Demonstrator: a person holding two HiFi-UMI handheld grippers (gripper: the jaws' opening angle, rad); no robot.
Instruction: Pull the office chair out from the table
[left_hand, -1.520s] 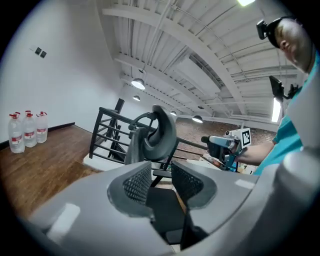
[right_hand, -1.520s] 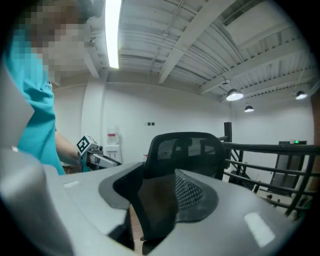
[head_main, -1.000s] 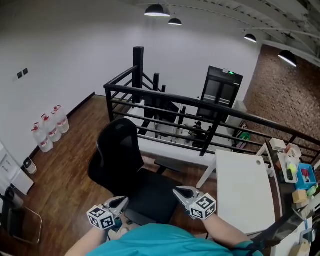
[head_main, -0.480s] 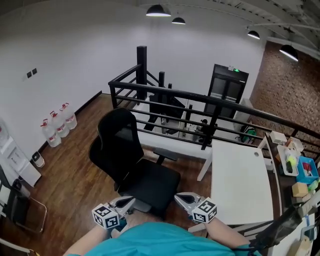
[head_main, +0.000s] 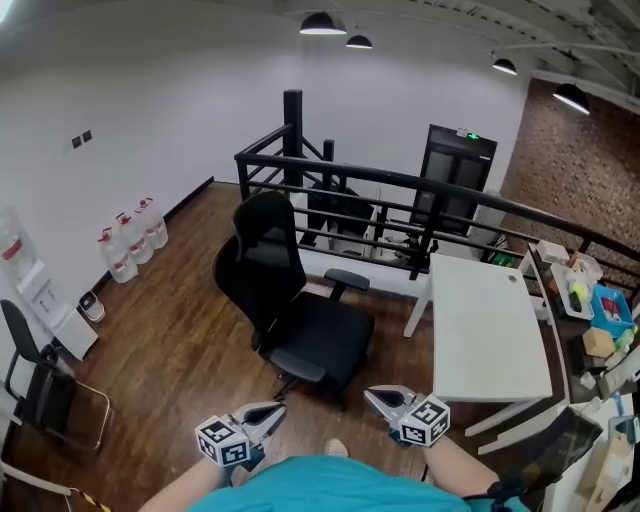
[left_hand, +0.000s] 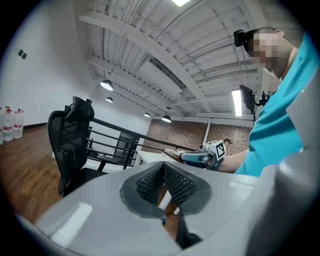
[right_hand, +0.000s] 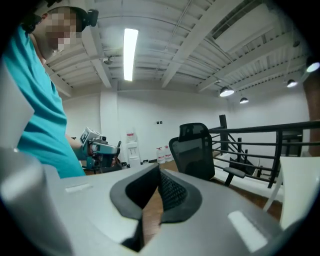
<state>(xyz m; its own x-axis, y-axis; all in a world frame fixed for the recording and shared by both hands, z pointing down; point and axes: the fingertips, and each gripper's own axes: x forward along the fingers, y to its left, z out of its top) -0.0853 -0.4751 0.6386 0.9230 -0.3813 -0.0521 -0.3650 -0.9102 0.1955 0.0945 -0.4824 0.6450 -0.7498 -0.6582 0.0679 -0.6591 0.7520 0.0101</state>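
Observation:
The black office chair (head_main: 298, 305) stands on the wood floor, left of the white table (head_main: 490, 335) and apart from it, with its seat turned toward me. Low in the head view, my left gripper (head_main: 268, 413) and right gripper (head_main: 381, 398) are both shut and empty, with a strip of floor between them and the seat. In the left gripper view the chair (left_hand: 70, 140) is at the left, beyond the left gripper (left_hand: 163, 172), and the right gripper (left_hand: 199, 158) shows ahead. In the right gripper view the chair (right_hand: 195, 150) sits beyond the right gripper (right_hand: 159, 176).
A black railing (head_main: 400, 200) runs behind the chair and table. Water bottles (head_main: 130, 240) line the left wall, and a folding chair (head_main: 45, 390) stands at the near left. A shelf of small items (head_main: 590, 310) sits to the right of the table.
Both grippers have drawn back from the edge of the chair's seat toward me. The chair now looks farther away and stands apart from the table.

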